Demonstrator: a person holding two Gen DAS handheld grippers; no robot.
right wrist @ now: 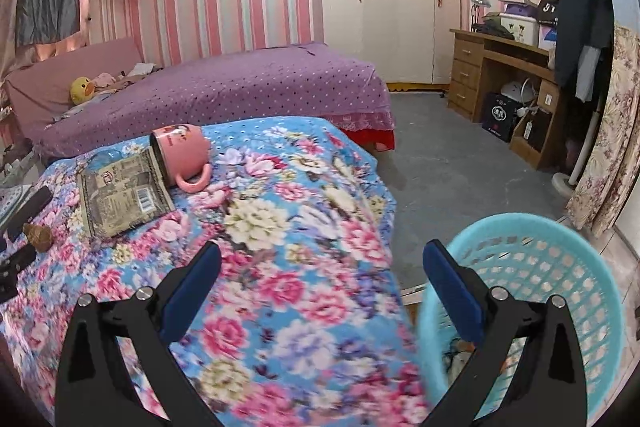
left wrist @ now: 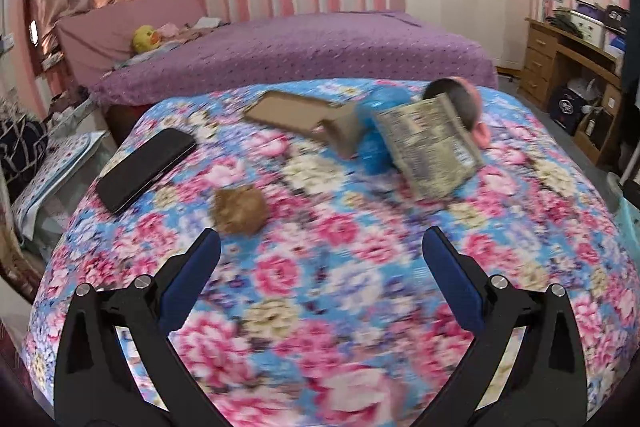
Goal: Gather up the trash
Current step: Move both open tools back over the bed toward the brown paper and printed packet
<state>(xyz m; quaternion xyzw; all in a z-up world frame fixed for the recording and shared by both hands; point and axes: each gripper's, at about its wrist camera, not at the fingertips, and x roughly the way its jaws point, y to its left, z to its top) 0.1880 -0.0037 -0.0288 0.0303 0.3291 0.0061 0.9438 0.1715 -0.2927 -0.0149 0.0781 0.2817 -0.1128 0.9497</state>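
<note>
On the floral quilt lie a crumpled brown paper ball, a flat cardboard piece, a blue plastic wrapper and a printed snack packet. My left gripper is open and empty, just short of the paper ball. My right gripper is open and empty above the quilt's edge, its right finger over the rim of a light blue mesh basket. The packet and paper ball show at the left in the right wrist view.
A black phone lies at the quilt's left. A pink mug lies on its side by the packet. A purple bed stands behind, a wooden desk at the right, grey floor between.
</note>
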